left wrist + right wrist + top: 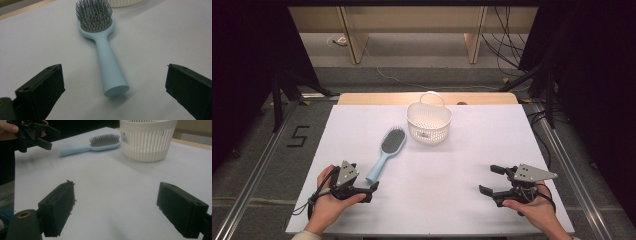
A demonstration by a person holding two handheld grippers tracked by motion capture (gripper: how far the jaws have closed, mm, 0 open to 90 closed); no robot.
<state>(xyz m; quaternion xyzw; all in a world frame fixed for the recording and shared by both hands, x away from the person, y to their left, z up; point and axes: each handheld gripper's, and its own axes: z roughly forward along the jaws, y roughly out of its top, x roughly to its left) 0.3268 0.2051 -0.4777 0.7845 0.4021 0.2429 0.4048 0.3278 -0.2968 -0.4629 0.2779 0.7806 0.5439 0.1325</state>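
Note:
A light blue hairbrush (387, 149) with grey bristles lies bristles up on the white table sheet (437, 205), left of centre, its handle slanting toward me. My left gripper (365, 179) is open at the near left. In the left gripper view the handle's end (116, 90) lies between the wide-apart jaws of my left gripper (114, 67), touching neither. A white slotted basket (429, 122) with a handle stands upright at the back centre. My right gripper (491, 180) is open over bare sheet at the near right, with nothing between its jaws (116, 184).
The right gripper view shows the basket (147, 140), the hairbrush (100, 143) and, farther off, the left gripper (52, 138). A wooden table edge (377, 98) runs behind the sheet. Stand legs and cables (512, 60) lie on the floor around.

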